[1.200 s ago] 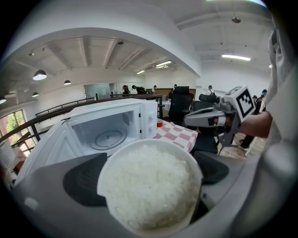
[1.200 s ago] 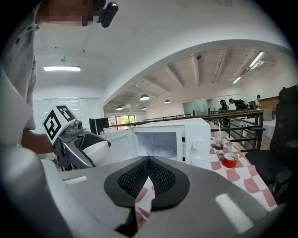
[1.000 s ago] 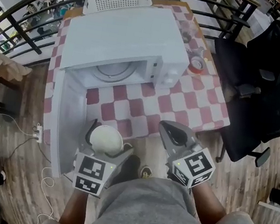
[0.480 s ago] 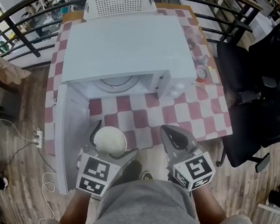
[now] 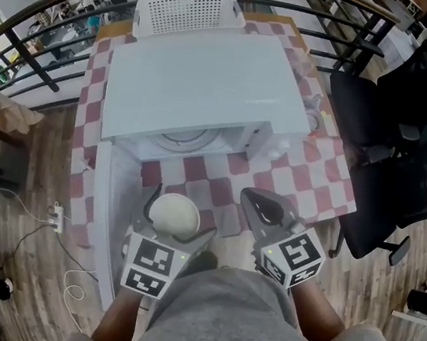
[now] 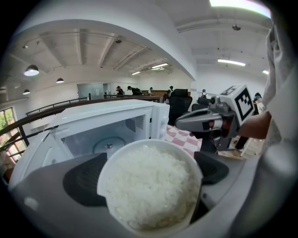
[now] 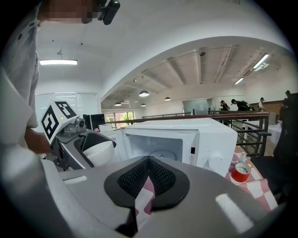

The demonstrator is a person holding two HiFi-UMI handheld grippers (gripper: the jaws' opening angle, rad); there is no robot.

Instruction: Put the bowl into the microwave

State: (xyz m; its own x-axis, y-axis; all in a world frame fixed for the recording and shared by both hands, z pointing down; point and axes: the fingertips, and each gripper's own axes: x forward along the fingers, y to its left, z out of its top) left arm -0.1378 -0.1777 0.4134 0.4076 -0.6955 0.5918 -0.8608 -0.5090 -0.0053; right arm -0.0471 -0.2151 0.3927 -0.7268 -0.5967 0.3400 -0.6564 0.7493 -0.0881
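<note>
A white bowl of rice (image 5: 174, 215) (image 6: 151, 183) is held between the jaws of my left gripper (image 5: 170, 219), which is shut on it, just in front of the table's near edge. The white microwave (image 5: 201, 92) stands on the checkered table (image 5: 309, 172) with its door (image 5: 108, 213) swung open to the left. Its cavity with the glass turntable (image 6: 108, 145) (image 7: 162, 155) faces me, beyond the bowl. To the right, my right gripper (image 5: 265, 209) (image 7: 148, 186) is shut and holds nothing. The right gripper view also shows the bowl (image 7: 98, 152) at its left.
A white plastic basket (image 5: 192, 8) sits behind the microwave. A red tape roll (image 7: 240, 172) and a small bottle (image 7: 241, 158) lie on the table right of the microwave. Black office chairs (image 5: 406, 155) stand at the right, a railing (image 5: 44, 29) at the back.
The bowl in my left gripper has drawn closer to the microwave's open front. The head view has shifted forward over the table, so the microwave's top hides more of its cavity. The right gripper stays shut.
</note>
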